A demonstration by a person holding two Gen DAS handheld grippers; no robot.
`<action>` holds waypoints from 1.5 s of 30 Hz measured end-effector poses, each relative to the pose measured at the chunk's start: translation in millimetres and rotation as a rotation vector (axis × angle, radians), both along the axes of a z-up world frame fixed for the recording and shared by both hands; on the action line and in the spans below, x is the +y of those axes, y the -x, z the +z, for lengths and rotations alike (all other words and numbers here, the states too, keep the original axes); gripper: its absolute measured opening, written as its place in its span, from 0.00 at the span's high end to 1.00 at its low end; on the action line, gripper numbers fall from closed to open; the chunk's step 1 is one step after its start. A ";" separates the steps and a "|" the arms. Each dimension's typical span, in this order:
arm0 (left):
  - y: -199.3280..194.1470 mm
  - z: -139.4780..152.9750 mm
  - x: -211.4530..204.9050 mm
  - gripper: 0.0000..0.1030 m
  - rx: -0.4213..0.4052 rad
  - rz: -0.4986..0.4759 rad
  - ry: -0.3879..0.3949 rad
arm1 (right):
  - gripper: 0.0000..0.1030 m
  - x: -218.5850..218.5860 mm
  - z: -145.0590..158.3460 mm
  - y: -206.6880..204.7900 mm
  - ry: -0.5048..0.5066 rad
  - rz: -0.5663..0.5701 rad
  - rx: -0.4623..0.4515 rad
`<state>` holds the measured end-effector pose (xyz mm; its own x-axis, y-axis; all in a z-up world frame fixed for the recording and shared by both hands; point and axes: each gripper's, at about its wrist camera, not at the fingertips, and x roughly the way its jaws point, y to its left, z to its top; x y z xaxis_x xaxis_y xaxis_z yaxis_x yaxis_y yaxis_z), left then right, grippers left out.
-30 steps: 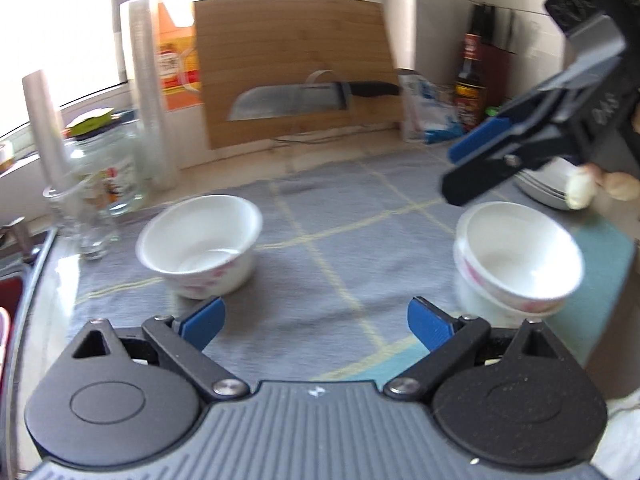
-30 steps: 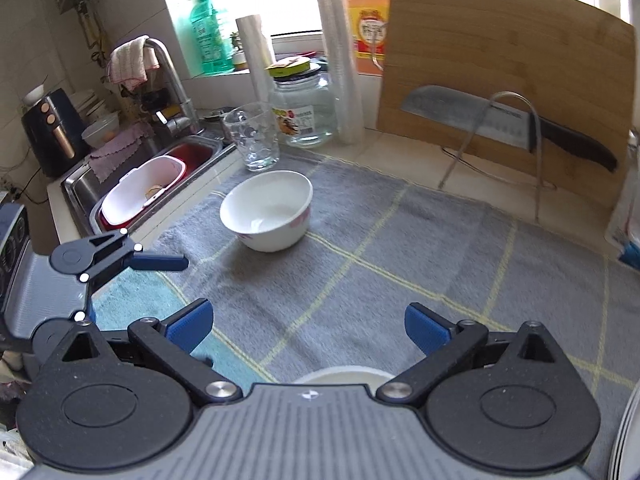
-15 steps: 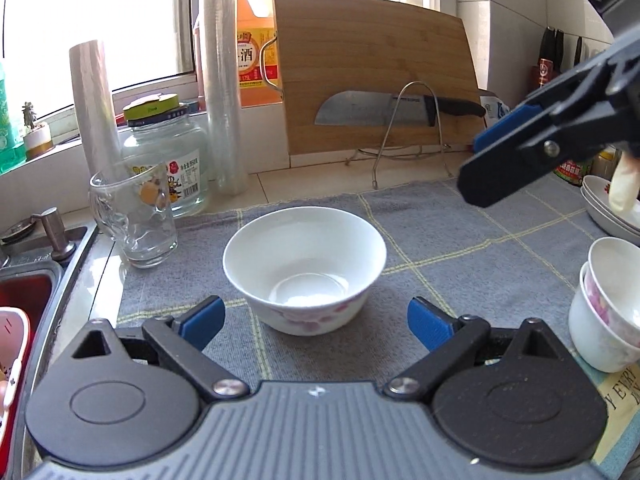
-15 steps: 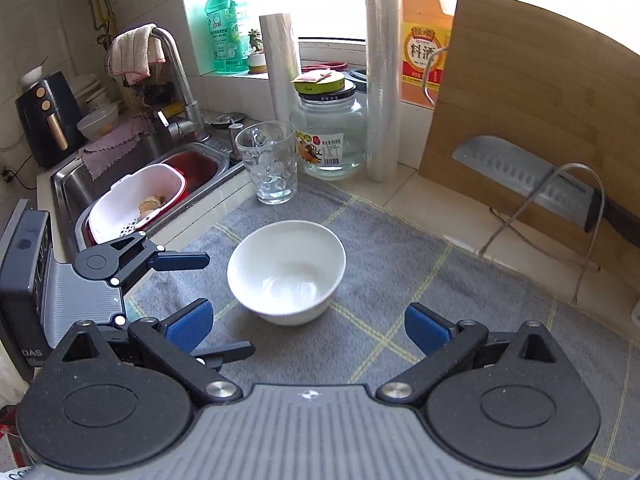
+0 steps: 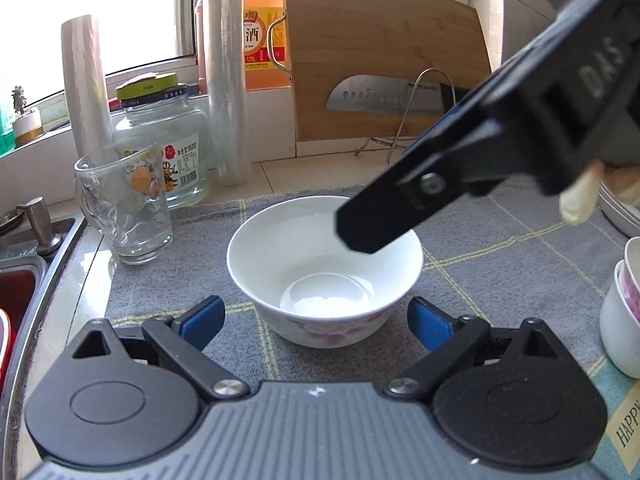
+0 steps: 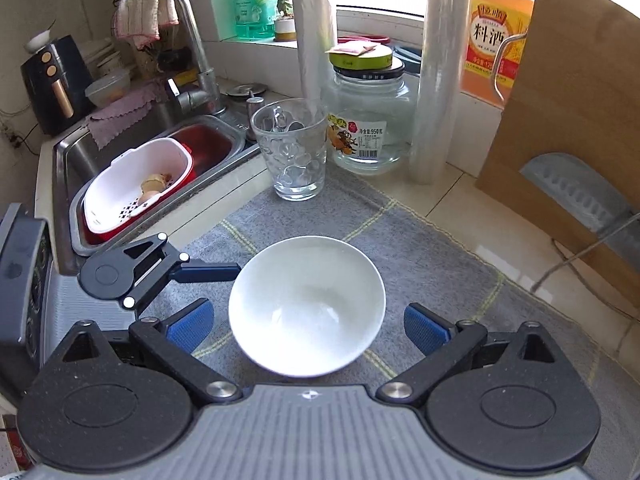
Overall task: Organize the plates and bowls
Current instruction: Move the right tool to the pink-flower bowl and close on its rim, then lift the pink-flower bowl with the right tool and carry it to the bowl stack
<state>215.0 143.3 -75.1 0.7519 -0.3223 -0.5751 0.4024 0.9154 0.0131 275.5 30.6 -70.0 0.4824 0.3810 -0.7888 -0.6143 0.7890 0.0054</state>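
Stacked bowls [image 5: 624, 312] — cut off at frame edge.

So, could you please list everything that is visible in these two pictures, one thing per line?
bowl: 1, white with pink flowers, middle of the towel
stacked bowls: 2, white, right edge
plates: a stack, white, far right
towel: 1, grey checked, on the counter
glass mug: 1, clear, towel's far corner
jar: 1, clear, green lid, behind the mug
film rolls: 2, clear, upright by the jar
cutting board: 1, wooden, against the wall
knife: 1, steel, on a wire rack
sink: 1, steel, holds a white colander
left gripper: 1, black and blue, open at the bowl
right gripper: 1, same, open over the bowl
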 end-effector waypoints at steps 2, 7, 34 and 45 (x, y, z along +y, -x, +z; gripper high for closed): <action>0.2 -0.5 -1.1 0.06 -0.005 -0.004 0.002 | 0.04 -0.2 -5.8 -10.7 -0.005 -0.009 0.022; -2.3 -1.5 -2.2 0.08 -0.006 -0.012 -0.001 | 0.10 -3.2 -15.9 -33.9 -0.023 -0.019 0.067; -2.8 2.6 -4.1 0.12 -0.008 -0.053 -0.029 | 0.30 2.1 -29.4 -50.9 -0.019 -0.010 0.140; 20.7 23.5 -14.4 0.12 0.007 -0.095 -0.069 | 0.30 -11.8 -12.0 -23.2 -0.051 -0.017 0.163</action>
